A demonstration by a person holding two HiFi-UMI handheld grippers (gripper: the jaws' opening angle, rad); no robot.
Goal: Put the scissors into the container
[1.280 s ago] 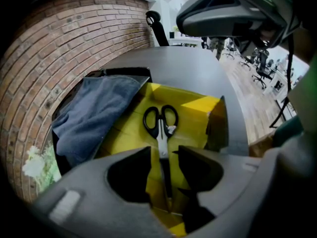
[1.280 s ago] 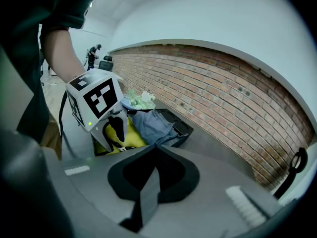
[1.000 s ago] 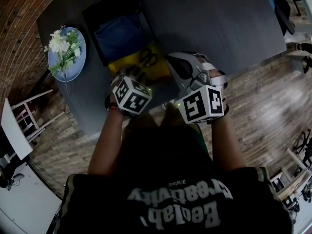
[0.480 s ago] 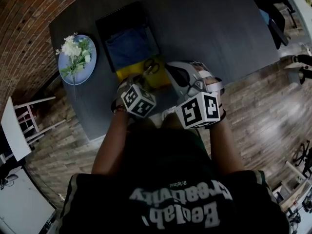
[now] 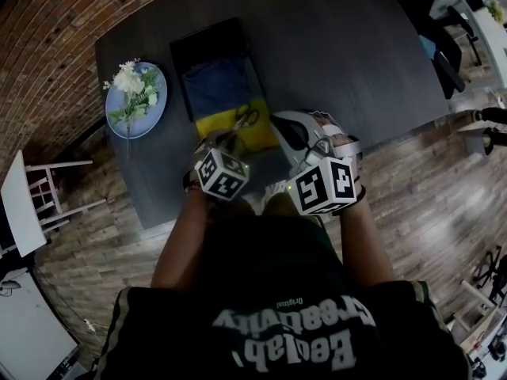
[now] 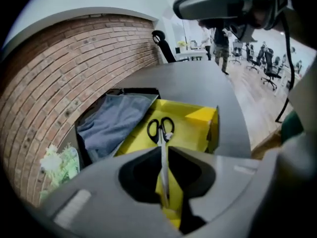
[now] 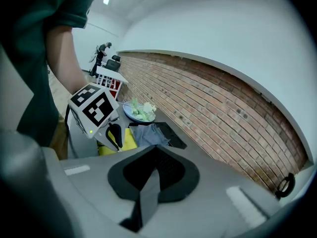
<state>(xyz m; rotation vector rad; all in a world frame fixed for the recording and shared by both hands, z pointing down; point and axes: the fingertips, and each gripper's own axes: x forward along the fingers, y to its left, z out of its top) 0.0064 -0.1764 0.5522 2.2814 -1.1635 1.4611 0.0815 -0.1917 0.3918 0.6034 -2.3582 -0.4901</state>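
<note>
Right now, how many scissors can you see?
1. The scissors are in the left gripper, whose jaws have just been closing on the blades, handles over the yellow box. More could hide under the blue cloth.

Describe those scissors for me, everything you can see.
The scissors have black loop handles and slim silvery metal blades, closed together. The left gripper has just been closing its fingers on the blades, which they now pinch. The handles point away from it, over the yellow container; whether they touch it is unclear.

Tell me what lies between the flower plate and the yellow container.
A black tray holding a blue cloth, seen in the head and left gripper views.
</note>
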